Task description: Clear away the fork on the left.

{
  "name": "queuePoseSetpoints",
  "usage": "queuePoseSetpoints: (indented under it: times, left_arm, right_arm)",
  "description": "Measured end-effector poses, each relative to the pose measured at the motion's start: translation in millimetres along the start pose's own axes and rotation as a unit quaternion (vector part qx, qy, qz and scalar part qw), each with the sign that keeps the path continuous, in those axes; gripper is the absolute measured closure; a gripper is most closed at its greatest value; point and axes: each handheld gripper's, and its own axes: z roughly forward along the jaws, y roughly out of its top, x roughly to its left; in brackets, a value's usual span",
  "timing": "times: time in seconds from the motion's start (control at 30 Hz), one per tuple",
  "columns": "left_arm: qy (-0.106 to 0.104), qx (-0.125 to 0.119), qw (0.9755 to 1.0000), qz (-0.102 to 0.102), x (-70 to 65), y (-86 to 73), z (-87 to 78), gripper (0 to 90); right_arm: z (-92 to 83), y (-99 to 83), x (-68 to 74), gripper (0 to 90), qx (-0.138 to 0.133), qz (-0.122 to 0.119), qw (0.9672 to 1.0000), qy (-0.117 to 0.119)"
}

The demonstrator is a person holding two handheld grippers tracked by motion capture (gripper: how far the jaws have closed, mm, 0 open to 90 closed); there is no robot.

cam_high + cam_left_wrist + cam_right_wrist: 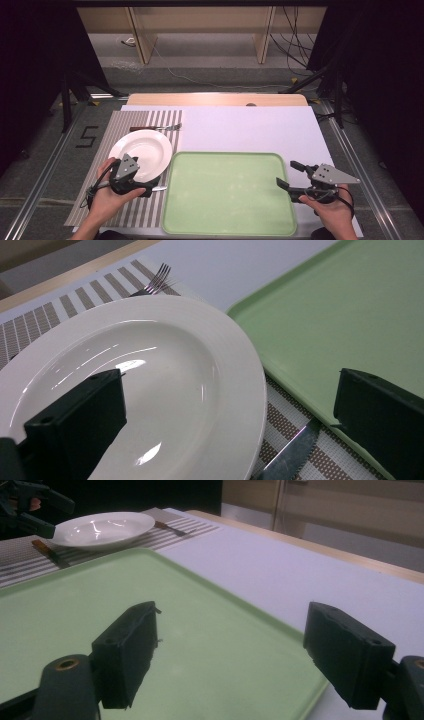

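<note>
White glazed plate (142,152) lies on the striped mat (100,200), at nine o'clock of the green tray (230,195); likely stiff, slick and breakable, best taken at the rim. Left gripper (131,172) sits at its six o'clock edge.

Left gripper view: jaws spread wide, straddling the rim, gripping nothing; knife (290,452) below.

Right gripper view: right gripper (235,652) wide open, empty, over the tray's edge.

My 2 black grippers, left (131,176) and right (291,175), white plate (147,150), pale green tray (227,192), brown-and-white striped placemat (112,132), lavender table cover (250,127).
</note>
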Motion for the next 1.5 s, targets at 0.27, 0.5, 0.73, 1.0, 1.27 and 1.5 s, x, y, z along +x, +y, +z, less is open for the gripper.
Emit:
queuePoseSetpoints:
  times: [0.27,0.5,0.73,1.0,1.27,1.5]
  left_arm:
    - [-0.006,-0.004,0.9999,-0.007,-1.1,2.3,-2.0,1.0]
    - [-0.003,-0.015,0.9999,-0.008,-2.5,15.8,-1.3,28.7]
    - [-0.013,-0.003,0.9998,-0.013,-4.1,37.6,14.8,62.4]
    - [-0.008,0.028,0.9995,-0.014,-1.5,57.2,43.0,89.4]
    - [-0.01,0.071,0.9972,-0.021,17.2,86.7,89.2,89.5]
    - [-0.003,0.126,0.992,-0.012,33.4,102.8,136.0,89.5]
  right_arm:
    - [0.3,0.2,0.1,22.5,0.0,0.0,1.0,0.0]
    - [1.1,0.3,0.5,22.5,0.002,0.002,1.0,0.0]
    - [1.5,0.4,0.6,22.5,0.002,0.0,1.0,0.0]
    - [1.7,0.3,0.7,22.5,0.001,-0.001,1.0,0.001]
    - [2.0,0.4,0.8,22.5,0.003,0.001,1.0,0.002]
    - [1.7,0.3,0.6,22.5,0.003,0.001,1.0,0.001]
